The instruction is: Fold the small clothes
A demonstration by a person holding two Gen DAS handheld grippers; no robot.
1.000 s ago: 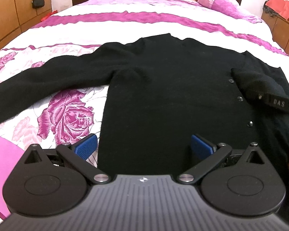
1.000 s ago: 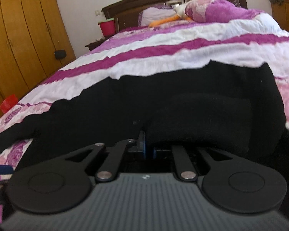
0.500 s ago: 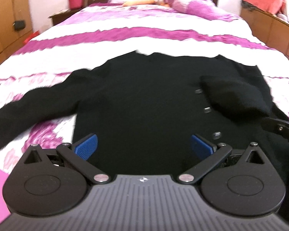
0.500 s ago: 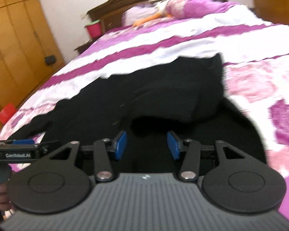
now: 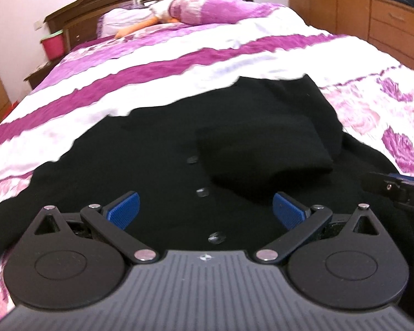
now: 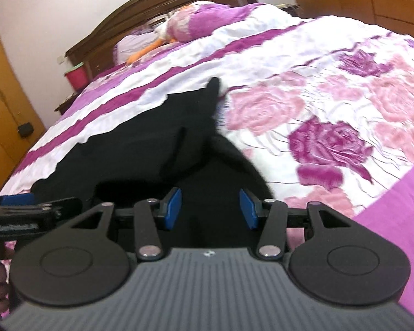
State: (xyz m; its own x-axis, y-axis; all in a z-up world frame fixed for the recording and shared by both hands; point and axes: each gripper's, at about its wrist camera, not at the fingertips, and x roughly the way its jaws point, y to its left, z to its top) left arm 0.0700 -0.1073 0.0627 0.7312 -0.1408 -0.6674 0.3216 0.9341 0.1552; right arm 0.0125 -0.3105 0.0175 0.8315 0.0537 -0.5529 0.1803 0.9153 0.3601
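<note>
Fingers first: in the left wrist view our left gripper (image 5: pixel 205 209) stands wide apart, blue pads (image 5: pixel 122 209) holding nothing, hovering low over the cardigan (image 5: pixel 157 165). It lies flat on the bed (image 5: pixel 179 63), button side up, buttons (image 5: pixel 202 192) running up the middle. One sleeve (image 5: pixel 259 151) is already folded across the chest on the right side. The other gripper's tip pokes in at the right edge.

Right wrist view: our right gripper (image 6: pixel 210 207) is parted about halfway, nothing between the pads (image 6: pixel 172 207), poised over the cardigan's right hem edge (image 6: pixel 229 171). Picture is blurred with motion. The left gripper (image 6: pixel 27 215) shows at the left edge.

Judgement: right-sleeve fold looks done; the left sleeve, mostly out of frame, likely comes next. To do it well, we should take the cuff or mid-sleeve with a shallow pinch, catching one layer only, lift little, and lay it straight across so it mirrors the first fold. Keep the body from dragging; knit creeps on the quilt.
</note>
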